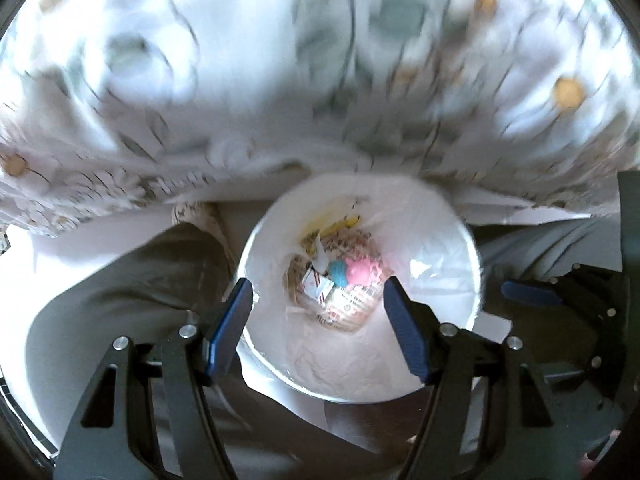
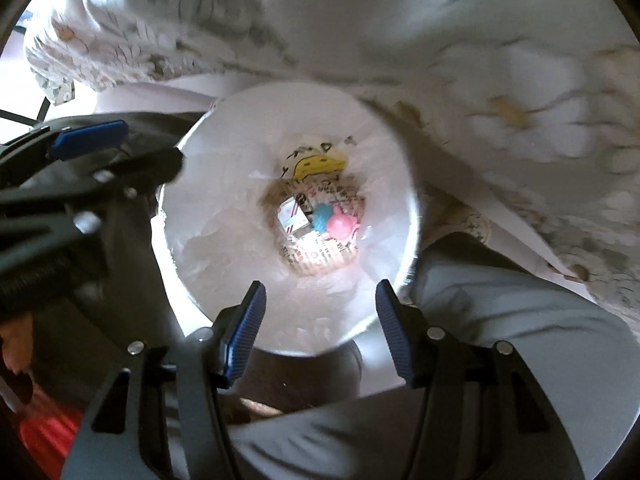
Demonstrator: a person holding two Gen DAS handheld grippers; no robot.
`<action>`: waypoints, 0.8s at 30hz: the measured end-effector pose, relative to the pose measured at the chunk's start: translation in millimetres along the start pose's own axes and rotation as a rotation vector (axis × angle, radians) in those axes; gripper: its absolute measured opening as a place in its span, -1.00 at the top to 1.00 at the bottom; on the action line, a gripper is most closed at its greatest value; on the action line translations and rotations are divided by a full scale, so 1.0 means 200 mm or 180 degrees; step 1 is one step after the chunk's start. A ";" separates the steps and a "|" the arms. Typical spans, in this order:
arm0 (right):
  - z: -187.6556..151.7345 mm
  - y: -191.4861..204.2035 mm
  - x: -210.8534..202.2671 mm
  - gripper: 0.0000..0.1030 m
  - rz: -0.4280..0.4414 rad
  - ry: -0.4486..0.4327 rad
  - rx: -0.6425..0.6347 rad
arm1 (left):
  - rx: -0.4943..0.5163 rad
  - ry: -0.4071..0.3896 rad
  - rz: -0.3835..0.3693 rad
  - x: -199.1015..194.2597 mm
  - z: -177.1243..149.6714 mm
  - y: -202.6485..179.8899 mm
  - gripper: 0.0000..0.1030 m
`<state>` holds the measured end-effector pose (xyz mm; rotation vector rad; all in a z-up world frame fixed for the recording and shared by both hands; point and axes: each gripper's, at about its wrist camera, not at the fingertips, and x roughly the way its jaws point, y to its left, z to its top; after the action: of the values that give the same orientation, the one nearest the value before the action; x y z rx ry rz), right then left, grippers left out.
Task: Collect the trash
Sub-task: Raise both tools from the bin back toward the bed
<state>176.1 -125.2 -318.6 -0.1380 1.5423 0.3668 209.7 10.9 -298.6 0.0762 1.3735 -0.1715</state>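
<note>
Left gripper (image 1: 318,320): blue-padded fingers (image 1: 230,326) spread wide, holding nothing, poised above the open mouth of the white trash bin (image 1: 472,264). Right gripper (image 2: 318,328): fingers (image 2: 244,332) likewise spread wide and empty, above the bin's near rim (image 2: 404,168).

Deep in the bin, at its bottom: a pink toy-like piece (image 1: 360,271), a blue piece (image 1: 339,273) touching it on one side, a small white carton (image 1: 316,284) just beside the blue one, printed paper (image 1: 352,308) beneath, a yellow wrapper (image 1: 340,224) at the far side. White liner around the bin's inner wall.

Beyond the bin: blurred floral fabric (image 1: 280,80) overhanging its far rim. Beside the bin: grey cloth (image 2: 500,320).

Left wrist view only: right gripper off to the bin's right. Right wrist view only: left gripper (image 2: 90,140) at the bin's left, something red (image 2: 44,436) at the lower left edge, black lettering on the wrapper (image 2: 316,164).
</note>
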 end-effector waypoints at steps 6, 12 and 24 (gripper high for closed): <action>-0.02 0.00 -0.28 -0.19 -0.0121 -0.0277 -0.0170 | 0.0087 -0.0384 -0.0055 -0.30 0.08 -0.05 -0.31; -0.05 -0.03 -0.61 -0.21 -0.0167 -0.0589 -0.0232 | 0.0092 -0.0695 -0.0250 -0.57 0.19 -0.12 -0.31; 0.05 -0.30 -1.21 -0.32 -0.0422 -0.1376 -0.0088 | 0.0059 -0.0978 -0.0570 -0.94 0.57 -0.29 -0.34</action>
<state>208.3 -212.7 -87.2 -0.1693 1.0957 0.2901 276.3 -49.2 -89.9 -0.0566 1.0713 -0.3322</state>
